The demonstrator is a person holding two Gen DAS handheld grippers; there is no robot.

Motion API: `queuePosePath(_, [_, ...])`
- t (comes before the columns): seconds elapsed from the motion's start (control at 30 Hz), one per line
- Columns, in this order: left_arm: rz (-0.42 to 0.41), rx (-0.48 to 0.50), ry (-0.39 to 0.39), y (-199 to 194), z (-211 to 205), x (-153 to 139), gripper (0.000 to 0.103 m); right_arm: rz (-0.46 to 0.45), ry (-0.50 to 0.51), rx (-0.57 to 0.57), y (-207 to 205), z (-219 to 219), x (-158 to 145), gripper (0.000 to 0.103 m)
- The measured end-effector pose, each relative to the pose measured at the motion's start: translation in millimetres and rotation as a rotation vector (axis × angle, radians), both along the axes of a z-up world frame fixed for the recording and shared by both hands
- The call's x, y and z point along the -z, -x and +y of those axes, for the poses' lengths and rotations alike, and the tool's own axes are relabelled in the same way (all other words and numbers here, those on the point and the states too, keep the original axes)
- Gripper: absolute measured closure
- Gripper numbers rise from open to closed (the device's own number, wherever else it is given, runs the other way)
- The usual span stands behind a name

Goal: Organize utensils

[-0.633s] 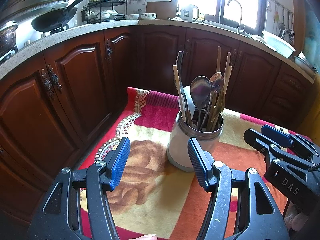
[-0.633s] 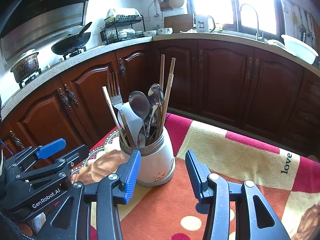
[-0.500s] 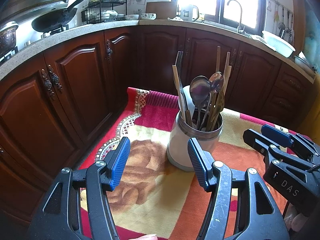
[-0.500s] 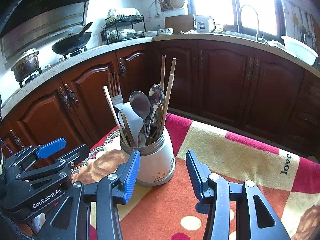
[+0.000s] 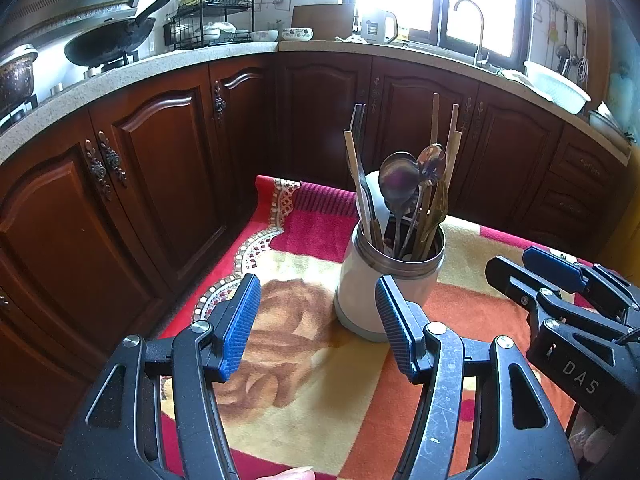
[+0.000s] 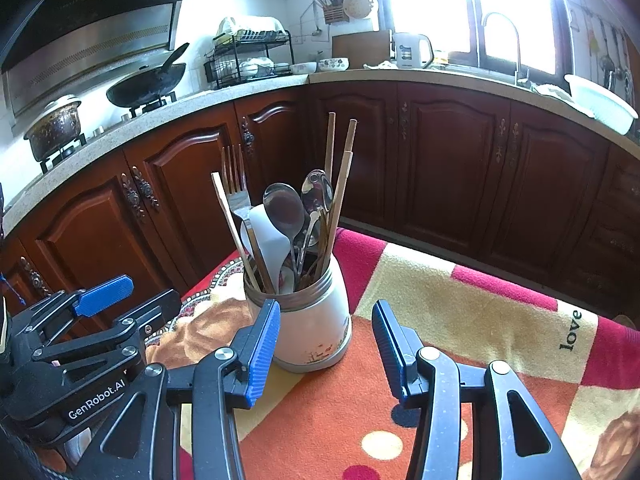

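A white ceramic utensil holder (image 5: 374, 292) with a metal rim stands on a patterned cloth (image 5: 304, 392). It holds metal spoons (image 5: 396, 178), a fork (image 5: 357, 120), a white spatula and several wooden chopsticks (image 5: 435, 116), all upright. It also shows in the right wrist view (image 6: 310, 332). My left gripper (image 5: 316, 328) is open and empty, just short of the holder and a little left of it. My right gripper (image 6: 324, 344) is open and empty, close in front of the holder; it shows at the right of the left wrist view (image 5: 532, 268).
Dark wooden cabinets (image 5: 160, 168) wrap around behind the cloth, under a stone counter (image 5: 168, 64). A wok (image 5: 108, 44), a pot (image 6: 54, 126), a dish rack (image 5: 208, 20), a kettle (image 5: 376, 26) and a white basin (image 5: 556, 86) sit on the counter.
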State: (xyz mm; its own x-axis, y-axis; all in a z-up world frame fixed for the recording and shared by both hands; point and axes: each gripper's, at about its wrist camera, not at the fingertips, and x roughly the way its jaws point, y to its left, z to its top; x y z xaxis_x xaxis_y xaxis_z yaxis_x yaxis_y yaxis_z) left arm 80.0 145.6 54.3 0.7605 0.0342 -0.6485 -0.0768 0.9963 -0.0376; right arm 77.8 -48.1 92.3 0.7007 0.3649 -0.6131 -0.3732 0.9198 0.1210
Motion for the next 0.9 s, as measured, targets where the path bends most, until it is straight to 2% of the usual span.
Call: queuePosePath(0.9, [0.008, -0.006, 0.013, -0.1, 0.1, 2.3, 0.043, 0.011, 0.013, -0.013, 2.5, 7.1, 4.8, 0.057])
